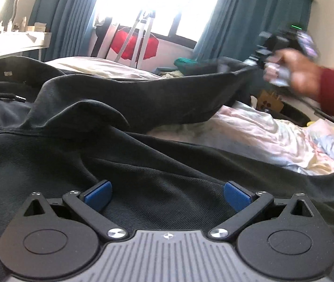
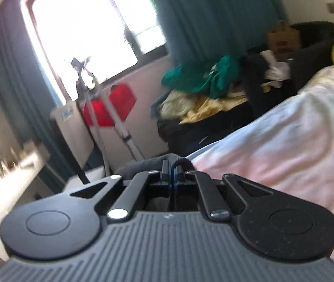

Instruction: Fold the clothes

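A black garment [image 1: 143, 164] lies spread and rumpled on the bed. My left gripper [image 1: 168, 195] is open, its blue pads [image 1: 98, 193] resting low over the cloth with nothing between them. My right gripper [image 2: 172, 172] is shut on a dark edge of the black garment [image 2: 141, 164]. In the left wrist view the right gripper [image 1: 282, 44], held by a hand with a red cuff, lifts a stretched part of the garment [image 1: 190, 87] at the far right, blurred by motion.
Pale pink bedding [image 1: 260, 131] lies under the garment and also shows in the right wrist view [image 2: 284, 136]. A pile of green and yellow clothes [image 2: 204, 87] sits beyond the bed. A white stand with a red item [image 2: 110, 108] is by the window. A white desk [image 1: 9, 42] stands at the left.
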Available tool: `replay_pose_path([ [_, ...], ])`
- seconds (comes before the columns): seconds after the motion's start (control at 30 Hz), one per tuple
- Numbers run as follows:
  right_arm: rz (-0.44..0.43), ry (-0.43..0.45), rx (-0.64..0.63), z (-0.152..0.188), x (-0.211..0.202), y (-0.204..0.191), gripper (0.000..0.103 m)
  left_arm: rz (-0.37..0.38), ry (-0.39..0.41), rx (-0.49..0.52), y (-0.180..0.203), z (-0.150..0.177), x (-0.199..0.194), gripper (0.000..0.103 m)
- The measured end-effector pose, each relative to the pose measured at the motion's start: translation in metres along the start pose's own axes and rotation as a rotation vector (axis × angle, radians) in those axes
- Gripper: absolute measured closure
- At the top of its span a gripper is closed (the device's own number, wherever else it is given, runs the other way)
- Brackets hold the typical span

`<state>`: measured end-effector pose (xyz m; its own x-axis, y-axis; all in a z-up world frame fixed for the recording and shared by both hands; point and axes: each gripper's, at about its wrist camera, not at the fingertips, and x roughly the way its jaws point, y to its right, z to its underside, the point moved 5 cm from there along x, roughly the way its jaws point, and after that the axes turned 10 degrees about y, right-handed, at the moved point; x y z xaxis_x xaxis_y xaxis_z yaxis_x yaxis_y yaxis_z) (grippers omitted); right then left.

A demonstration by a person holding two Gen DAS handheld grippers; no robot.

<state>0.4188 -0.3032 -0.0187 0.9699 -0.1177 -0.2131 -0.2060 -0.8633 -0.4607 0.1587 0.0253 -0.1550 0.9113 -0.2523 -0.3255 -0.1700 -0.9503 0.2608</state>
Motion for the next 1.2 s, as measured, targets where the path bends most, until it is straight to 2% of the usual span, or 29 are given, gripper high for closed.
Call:
replay_pose_path([
  [0.17, 0.111, -0.021, 0.122, 0.006, -0.097, 0.089, 0.098, -0.018, 0.007, -0.022, -0.003, -0.008, -0.016, 0.000],
  [0.23, 0.140, -0.078, 0.212, 0.037, -0.126, 0.123, 0.098, -0.014, 0.016, -0.039, -0.005, -0.012, -0.025, 0.000],
  [0.3, 0.133, -0.112, 0.319, 0.067, -0.149, 0.150, 0.098, -0.017, 0.021, -0.046, -0.002, -0.014, -0.032, 0.000],
  [0.37, 0.107, -0.128, 0.404, 0.091, -0.160, 0.164, 0.098, -0.023, 0.028, -0.048, 0.001, -0.016, -0.038, 0.000],
  [0.57, 0.043, -0.156, 0.563, 0.104, -0.158, 0.176, 0.094, -0.058, 0.043, -0.064, 0.000, -0.015, -0.043, 0.000],
  [0.6, 0.032, -0.161, 0.590, 0.106, -0.158, 0.178, 0.092, -0.063, 0.044, -0.065, 0.000, -0.014, -0.042, 0.000],
  [0.67, 0.041, -0.180, 0.642, 0.114, -0.151, 0.186, 0.070, -0.073, 0.039, -0.069, -0.001, -0.011, -0.039, 0.000],
  [0.7, 0.053, -0.194, 0.668, 0.119, -0.146, 0.191, 0.051, -0.077, 0.032, -0.073, -0.002, -0.009, -0.036, 0.000],
  [0.8, 0.046, -0.202, 0.741, 0.125, -0.133, 0.200, 0.050, -0.092, 0.003, -0.076, -0.007, -0.003, -0.024, 0.000],
  [0.9, 0.073, -0.118, 0.758, 0.115, -0.125, 0.208, 0.051, -0.091, 0.011, -0.056, -0.007, 0.000, -0.020, 0.000],
  [0.93, 0.107, -0.088, 0.750, 0.110, -0.123, 0.213, 0.057, -0.089, 0.016, -0.046, -0.007, 0.000, -0.019, 0.000],
  [0.97, 0.147, -0.058, 0.741, 0.106, -0.121, 0.218, 0.064, -0.089, 0.022, -0.036, -0.006, 0.001, -0.019, 0.000],
  [1.0, 0.197, -0.038, 0.727, 0.100, -0.118, 0.224, 0.088, -0.087, 0.026, -0.030, -0.005, 0.001, -0.019, 0.000],
  [1.03, 0.226, -0.032, 0.694, 0.092, -0.113, 0.225, 0.096, -0.083, 0.028, -0.027, -0.004, 0.002, -0.018, 0.000],
  [1.2, 0.200, -0.023, 0.464, 0.031, -0.072, 0.198, 0.097, -0.072, 0.045, -0.008, -0.002, 0.001, -0.014, 0.000],
])
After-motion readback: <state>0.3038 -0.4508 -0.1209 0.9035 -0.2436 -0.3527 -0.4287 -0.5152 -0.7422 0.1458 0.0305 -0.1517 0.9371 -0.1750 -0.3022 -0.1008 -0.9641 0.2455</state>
